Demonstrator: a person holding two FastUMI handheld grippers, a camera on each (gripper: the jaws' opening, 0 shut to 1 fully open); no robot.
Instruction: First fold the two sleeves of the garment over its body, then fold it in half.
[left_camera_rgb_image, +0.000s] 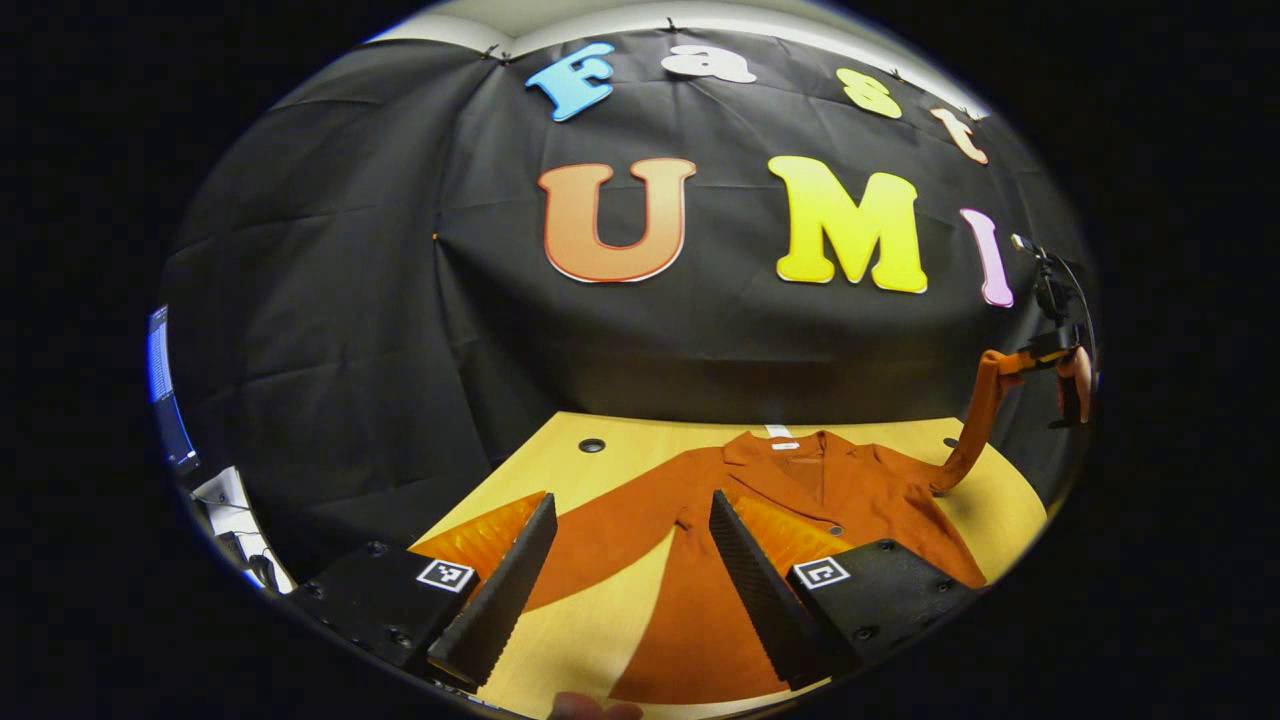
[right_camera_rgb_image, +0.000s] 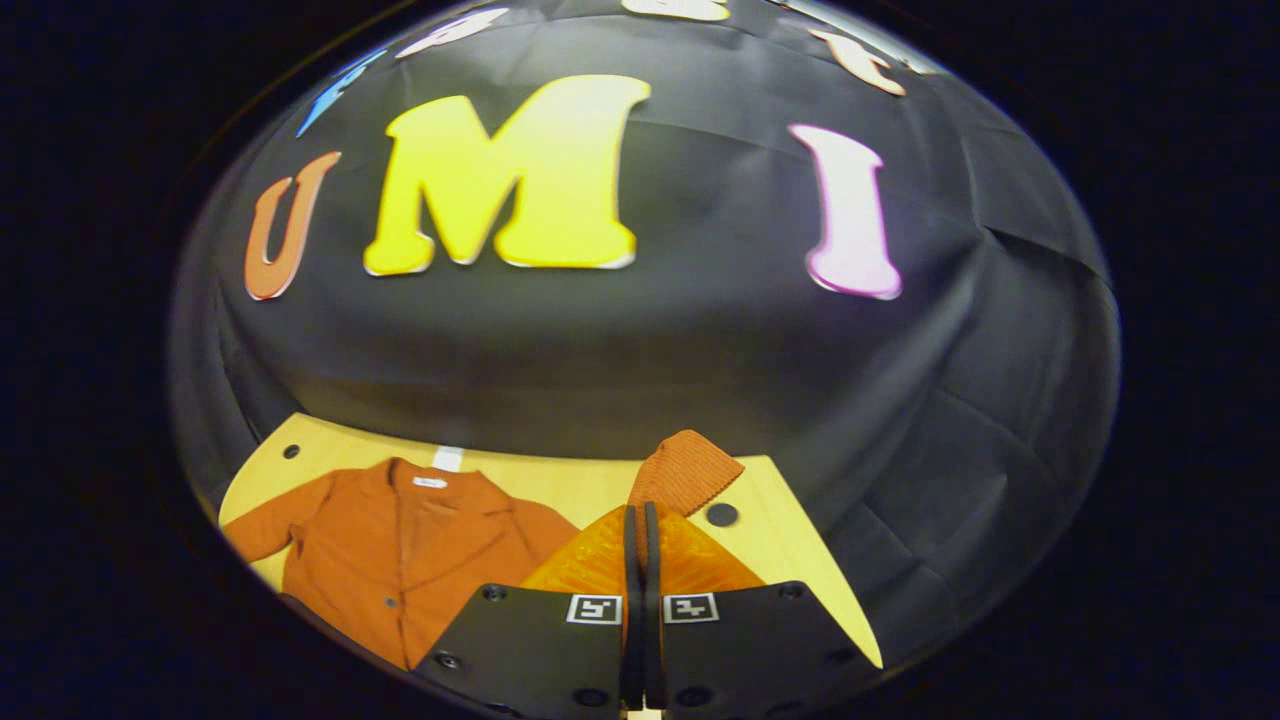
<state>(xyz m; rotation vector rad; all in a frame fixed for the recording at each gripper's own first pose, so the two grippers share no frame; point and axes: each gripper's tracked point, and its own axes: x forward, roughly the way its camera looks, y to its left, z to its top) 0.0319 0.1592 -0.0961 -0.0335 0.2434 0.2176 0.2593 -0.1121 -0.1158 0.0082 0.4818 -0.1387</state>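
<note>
Garment first: a rust-orange button-front jacket with a notched collar lay face up and spread flat on the pale yellow wooden counter, its collar toward the black cloth wall at the back. In the left gripper view, the left hand-held gripper hovered low over the near part of the counter with its jaws wide apart, holding nothing; one sleeve of the jacket stretched flat across the counter between its two fingers. At the far right of that view, the right hand-held gripper was raised above the counter's edge, with the other sleeve rising from the jacket's shoulder up to it.

In the right gripper view, the right hand-held gripper had its jaws pressed together on the ribbed cuff of that sleeve, which stood up just past the fingertips. The jacket body lay flat on the counter to the lower left, and a small dark round hole showed in the counter just beside the cuff.
</note>
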